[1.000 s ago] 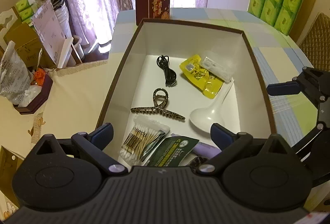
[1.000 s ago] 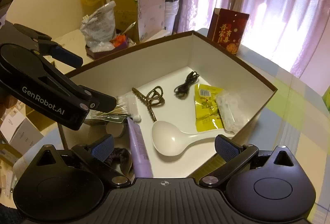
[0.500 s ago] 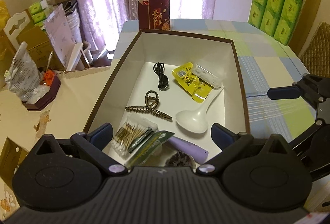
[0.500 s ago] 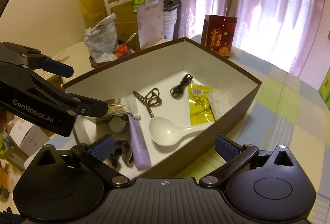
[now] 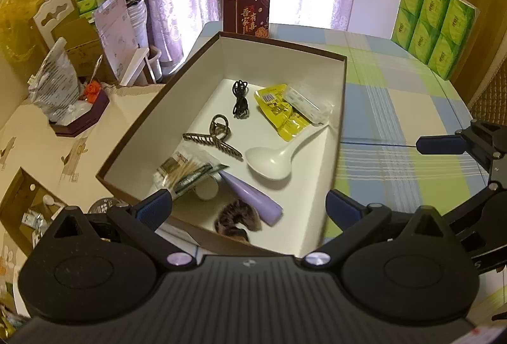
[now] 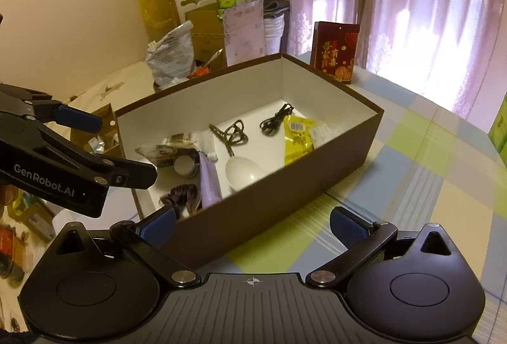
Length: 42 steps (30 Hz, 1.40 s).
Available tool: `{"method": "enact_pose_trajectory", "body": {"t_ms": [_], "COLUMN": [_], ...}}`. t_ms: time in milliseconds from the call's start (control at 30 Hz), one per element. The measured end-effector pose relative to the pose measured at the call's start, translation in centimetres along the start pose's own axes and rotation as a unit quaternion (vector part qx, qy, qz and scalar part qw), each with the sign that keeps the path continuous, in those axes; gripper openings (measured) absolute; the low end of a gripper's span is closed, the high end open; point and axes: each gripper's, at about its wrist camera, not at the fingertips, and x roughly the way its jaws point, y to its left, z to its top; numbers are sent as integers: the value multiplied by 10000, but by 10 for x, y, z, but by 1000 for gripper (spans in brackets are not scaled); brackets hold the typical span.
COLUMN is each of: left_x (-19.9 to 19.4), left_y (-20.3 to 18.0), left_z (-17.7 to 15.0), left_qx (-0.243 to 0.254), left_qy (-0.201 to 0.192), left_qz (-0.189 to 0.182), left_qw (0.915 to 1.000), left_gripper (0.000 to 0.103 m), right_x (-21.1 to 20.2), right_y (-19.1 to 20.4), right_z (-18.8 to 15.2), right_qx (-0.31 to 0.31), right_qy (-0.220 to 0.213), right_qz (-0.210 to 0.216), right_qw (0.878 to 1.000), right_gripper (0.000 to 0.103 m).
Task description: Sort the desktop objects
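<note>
We see a brown cardboard box (image 5: 343, 65) with a smooth white lining on the checked cloth of the worktop (image 5: 396, 109); every sorted item lies inside it. Toward the box's far wall sit a coiled black cable (image 5: 240, 98), a glossy yellow sachet (image 5: 280, 112) and a clear crinkly packet (image 5: 305, 103) overlapping the sachet. Mid-box lie a toothed bronze hair claw (image 5: 215, 138) and a smooth white ladle (image 5: 272, 162), its handle reaching to the sachet. Toward the box's near wall we find a bag of cotton swabs (image 5: 182, 165), a dark green packet (image 5: 198, 176), a small round jar (image 5: 207, 190), a lilac tube (image 5: 250, 196) and a fuzzy brown scrunchie (image 5: 236, 219).

Our left gripper (image 5: 248, 206) hovers over the near wall, fingers spread and empty. Our right gripper (image 6: 252, 223) hangs outside the box's long side wall, fingers likewise released. Beyond the far wall stands a red printed carton (image 5: 248, 11); green tissue packs (image 5: 432, 24) are stacked well away from the box.
</note>
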Motion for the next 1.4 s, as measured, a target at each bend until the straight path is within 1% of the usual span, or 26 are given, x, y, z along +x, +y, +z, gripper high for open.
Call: {"method": "enact_pose_trajectory", "body": {"t_ms": [100,533,767,1033,1400], "left_x": [-6,-26,-38,-48,-59], "left_y": [-11,-56,-76,-98,-119], "left_z": [-7,-40,-53,-61,-70], "left_qx": [-71,-433,-510,-556,-554], "left_qy": [5,52,-1,-74,-171], "left_qz": [108,365,543,625,653], "left_qw": [9999,9984,9972,9965,9962], "left_gripper": [102,102,102,102,102], "right_x": [-8,-38,-53,-73,-91], "right_y": [-5,-26,-35,-46,-57], "right_z": [-7,-40,-55,-70,-81], "right_qx": [-55,-305,-368,-394,-440], "right_qy": [7,-2,-9,-11,-61], "right_qz": [46,227,281,217,203], "right_qw": [10000,9993,9989,9990,9988], "right_gripper": [101,101,101,101,101]}}
